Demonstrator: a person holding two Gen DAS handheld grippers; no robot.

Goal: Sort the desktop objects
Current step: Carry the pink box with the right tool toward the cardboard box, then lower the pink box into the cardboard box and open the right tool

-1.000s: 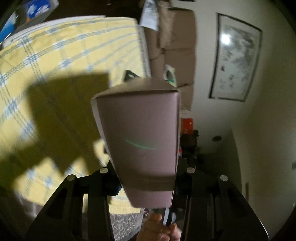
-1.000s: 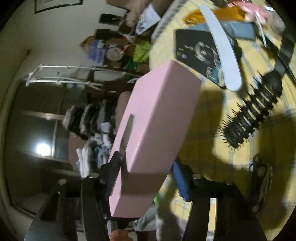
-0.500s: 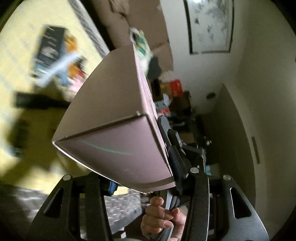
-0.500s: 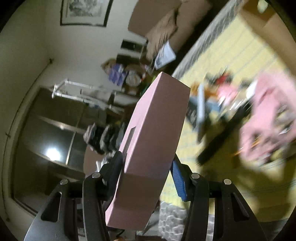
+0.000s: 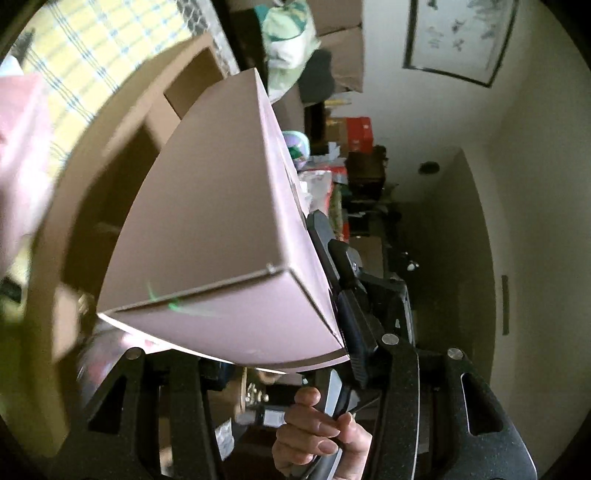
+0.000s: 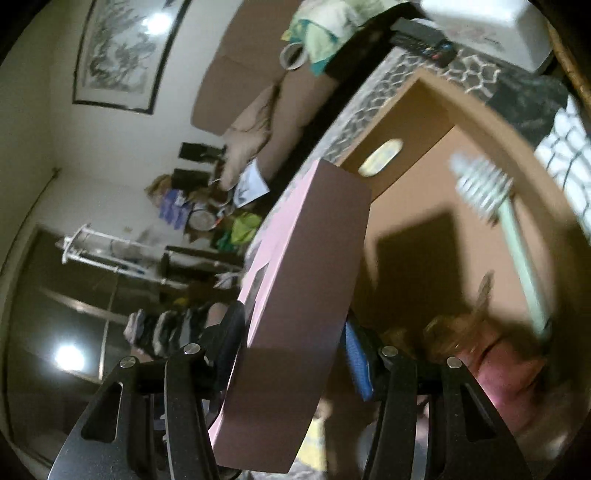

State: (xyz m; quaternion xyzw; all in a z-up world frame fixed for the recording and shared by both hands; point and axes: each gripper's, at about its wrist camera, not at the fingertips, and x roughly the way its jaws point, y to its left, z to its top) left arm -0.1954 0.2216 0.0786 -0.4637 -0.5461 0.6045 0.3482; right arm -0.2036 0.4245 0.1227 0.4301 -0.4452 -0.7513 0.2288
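A flat pink box (image 5: 218,236) is held between both grippers, tilted in the air. My left gripper (image 5: 258,354) is shut on one end of it. My right gripper (image 6: 295,350) is shut on the other end (image 6: 303,302). The box hangs over an open brown cardboard box (image 6: 436,206), which also shows in the left wrist view (image 5: 122,147). Inside the cardboard box lie a white-bristled brush with a pale green handle (image 6: 495,206) and a pink thing (image 6: 509,365), both blurred.
The yellow checked tablecloth (image 5: 85,55) shows beyond the cardboard box. A white appliance (image 6: 487,26) and a dark remote (image 6: 421,40) lie at the table's far side. Cluttered shelves, boxes and a framed picture (image 5: 461,37) stand behind.
Both grippers have swung with the pink box away from the table items. The open cardboard box now fills the view under the pink box.
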